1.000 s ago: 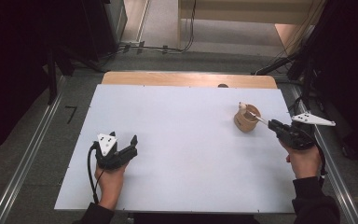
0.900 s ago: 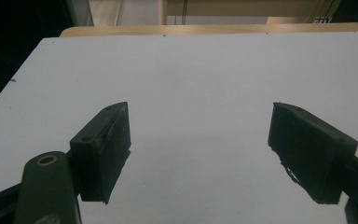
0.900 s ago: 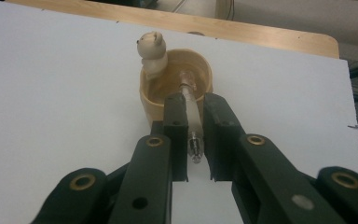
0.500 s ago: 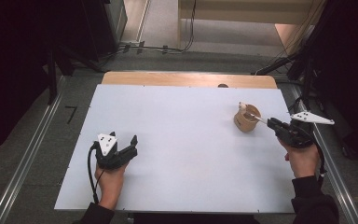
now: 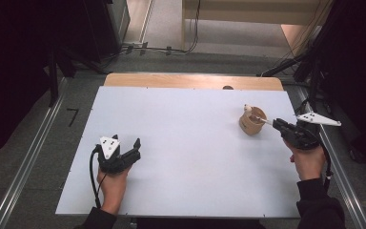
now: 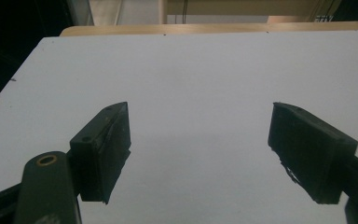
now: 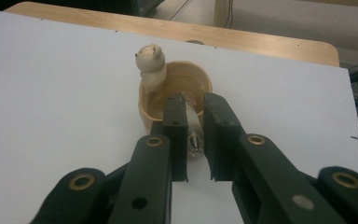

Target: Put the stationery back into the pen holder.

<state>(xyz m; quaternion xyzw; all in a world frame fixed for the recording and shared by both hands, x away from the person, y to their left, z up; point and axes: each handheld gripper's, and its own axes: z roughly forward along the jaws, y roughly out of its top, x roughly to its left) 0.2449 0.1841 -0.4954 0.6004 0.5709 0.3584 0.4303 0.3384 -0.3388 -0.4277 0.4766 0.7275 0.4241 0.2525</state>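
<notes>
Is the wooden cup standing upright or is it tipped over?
Upright. The wooden cup rests on its base on the white table, with its opening facing up and a white stick reaching inside.

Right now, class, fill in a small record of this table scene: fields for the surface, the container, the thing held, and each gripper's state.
surface: white rectangular board on a wooden table
container: small round wooden bowl with a pale animal figure on its rim, near the board's right edge
thing held: pale slim tool with a metal end, its far end resting in the bowl
right gripper: shut on the tool, held level toward the bowl
left gripper: jaws wide apart, nothing between them, low over the board at the left
</notes>
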